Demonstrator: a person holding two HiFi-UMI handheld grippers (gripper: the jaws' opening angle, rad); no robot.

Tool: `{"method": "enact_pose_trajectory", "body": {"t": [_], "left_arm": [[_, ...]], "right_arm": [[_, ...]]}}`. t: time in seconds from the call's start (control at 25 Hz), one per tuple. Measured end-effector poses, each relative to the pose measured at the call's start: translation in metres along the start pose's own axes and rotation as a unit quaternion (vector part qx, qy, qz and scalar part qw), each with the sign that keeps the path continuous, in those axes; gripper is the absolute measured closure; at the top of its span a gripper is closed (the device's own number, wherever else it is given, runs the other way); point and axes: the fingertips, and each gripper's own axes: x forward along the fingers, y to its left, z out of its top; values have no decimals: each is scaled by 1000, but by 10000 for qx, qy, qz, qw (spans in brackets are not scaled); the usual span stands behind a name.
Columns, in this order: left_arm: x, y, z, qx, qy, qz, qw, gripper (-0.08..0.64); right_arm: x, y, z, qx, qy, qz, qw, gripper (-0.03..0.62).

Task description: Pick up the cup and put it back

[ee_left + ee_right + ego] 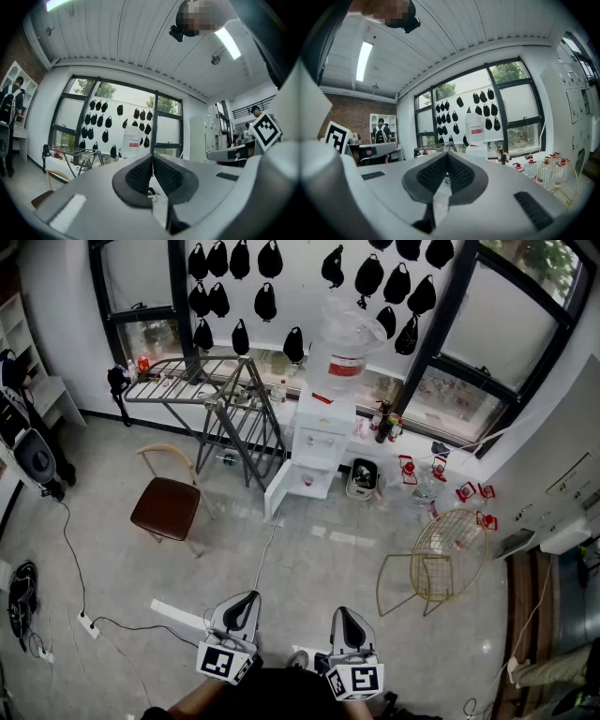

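Both tools have their jaws pressed together on nothing: the left gripper (244,606) and the right gripper (347,620), side by side, low over the floor (309,563). The cup is too small to pick out anywhere, so its look and place cannot be told. Across the room stand one water dispenser (323,432), one drying rack (202,376) and two chairs: a brown-seated chair (167,504) and a wire chair (450,554).

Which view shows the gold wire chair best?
The head view: the whole wire chair is seen from above. The right gripper view catches only part of the chair at its right edge; the left gripper view does not show it.
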Motion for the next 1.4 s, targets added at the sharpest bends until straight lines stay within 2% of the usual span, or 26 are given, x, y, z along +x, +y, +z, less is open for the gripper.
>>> {"method": "enact_pose_trajectory", "body": {"t": [0.4,0.56,0.64,0.68,1.16,1.4], "left_arm": [[4,6,3,-90,4,25,10000,551],[4,8,1,-76,38,-7,10000,550],[5,12,0,-59,57,-22,10000,550],[5,13,0,-56,67,-25,10000,549],[10,73,0,-74,119,-246,9996,550],[25,107,-13,-110,195,-420,9989,551]], "right_arm": [[4,2,6,-28,-44,18,10000,598],[6,7,11,125,-310,109,9994,596],[13,10,8,161,-250,182,9994,421],[17,12,6,149,-190,182,9995,380],[61,40,-4,120,-38,-245,9996,383],[92,52,-8,66,-12,-408,9991,383]]}}
